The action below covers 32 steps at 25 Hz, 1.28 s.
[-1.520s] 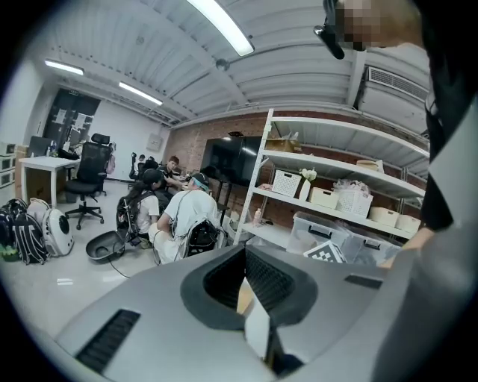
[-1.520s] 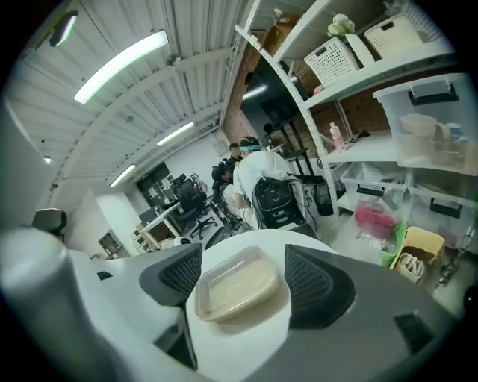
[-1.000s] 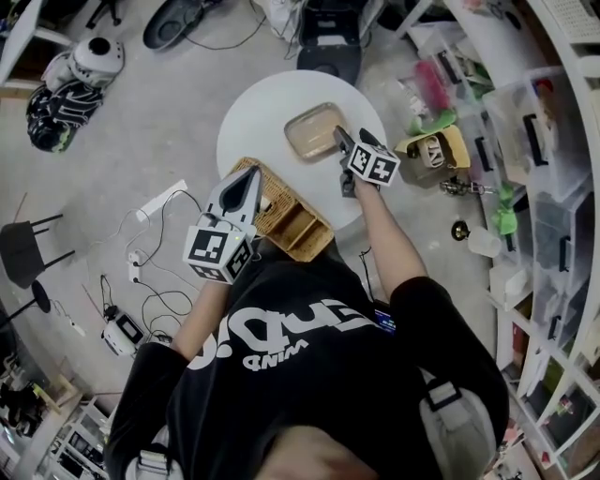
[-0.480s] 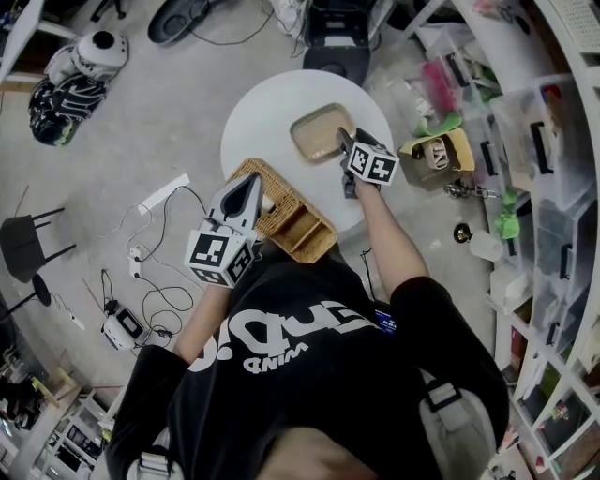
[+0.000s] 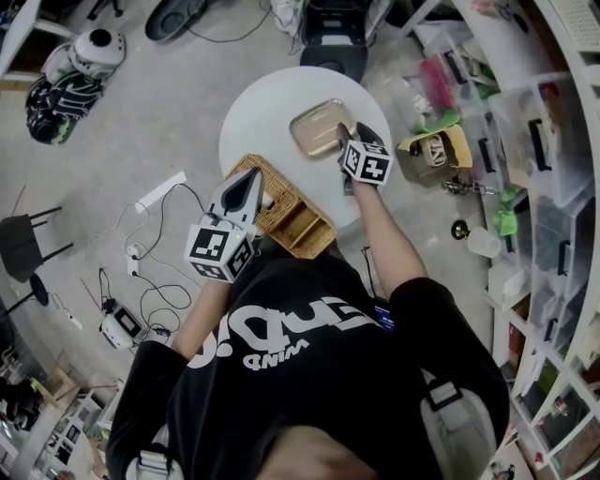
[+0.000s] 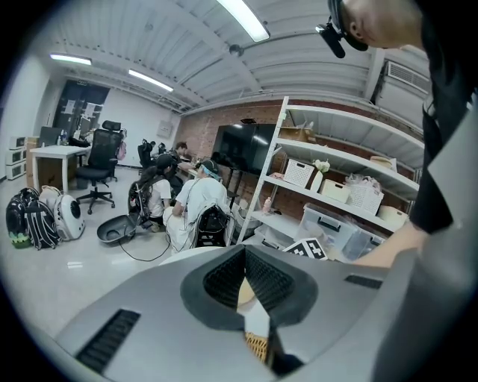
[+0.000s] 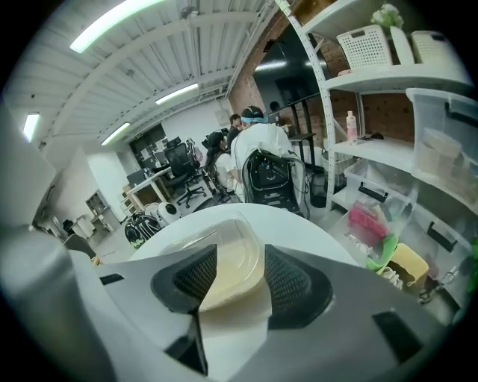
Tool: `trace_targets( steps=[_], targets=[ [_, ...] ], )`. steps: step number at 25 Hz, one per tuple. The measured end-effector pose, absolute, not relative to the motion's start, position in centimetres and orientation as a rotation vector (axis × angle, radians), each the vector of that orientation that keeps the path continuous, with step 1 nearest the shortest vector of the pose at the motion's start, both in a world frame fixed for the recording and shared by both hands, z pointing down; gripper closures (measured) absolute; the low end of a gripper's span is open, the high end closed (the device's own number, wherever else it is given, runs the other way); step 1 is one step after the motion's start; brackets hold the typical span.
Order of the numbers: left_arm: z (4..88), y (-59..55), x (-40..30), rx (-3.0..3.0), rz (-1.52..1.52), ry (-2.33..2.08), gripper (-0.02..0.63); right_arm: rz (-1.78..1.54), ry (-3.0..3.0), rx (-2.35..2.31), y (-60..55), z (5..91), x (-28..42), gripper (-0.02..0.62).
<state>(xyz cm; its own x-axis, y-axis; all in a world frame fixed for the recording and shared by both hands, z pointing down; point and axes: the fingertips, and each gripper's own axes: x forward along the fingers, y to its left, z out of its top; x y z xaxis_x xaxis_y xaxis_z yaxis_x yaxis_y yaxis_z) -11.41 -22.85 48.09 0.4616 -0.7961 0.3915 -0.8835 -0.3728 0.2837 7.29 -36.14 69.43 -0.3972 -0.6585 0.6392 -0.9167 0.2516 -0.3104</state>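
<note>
2 grippers: right gripper [image 5: 345, 141], jaws spread, straddles a shallow clear plastic container [image 5: 319, 126] lying unlifted on the round white table [image 5: 262, 103], upper centre; left gripper [image 5: 248, 180], jaws together and empty, hangs by a woven wicker basket [image 5: 291, 220].

The round white table [image 5: 262, 117] bears a clear container [image 5: 317, 128] and a wicker basket [image 5: 298, 225] (at its edge).

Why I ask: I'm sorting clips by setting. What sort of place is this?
Probably a shared lab or workshop office: white shelving with clear storage bins against a brick wall, a desk with an office chair, and strip lights overhead.
</note>
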Motion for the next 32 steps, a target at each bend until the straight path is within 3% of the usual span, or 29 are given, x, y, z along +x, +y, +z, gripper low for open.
trace_targets(
  steps=[19,32],
  targets=[
    [45.7,-22.2,-11.3,2.309,0.18,-1.375,0.607,1.127,-2.305,1.518,-32.5,61.8,6.0,0.555],
    [42.4,-20.9,-11.2,2.376,0.084,-1.402,0.607,1.053,-2.608,1.49,-29.4,49.2,4.6,0.557]
  ],
)
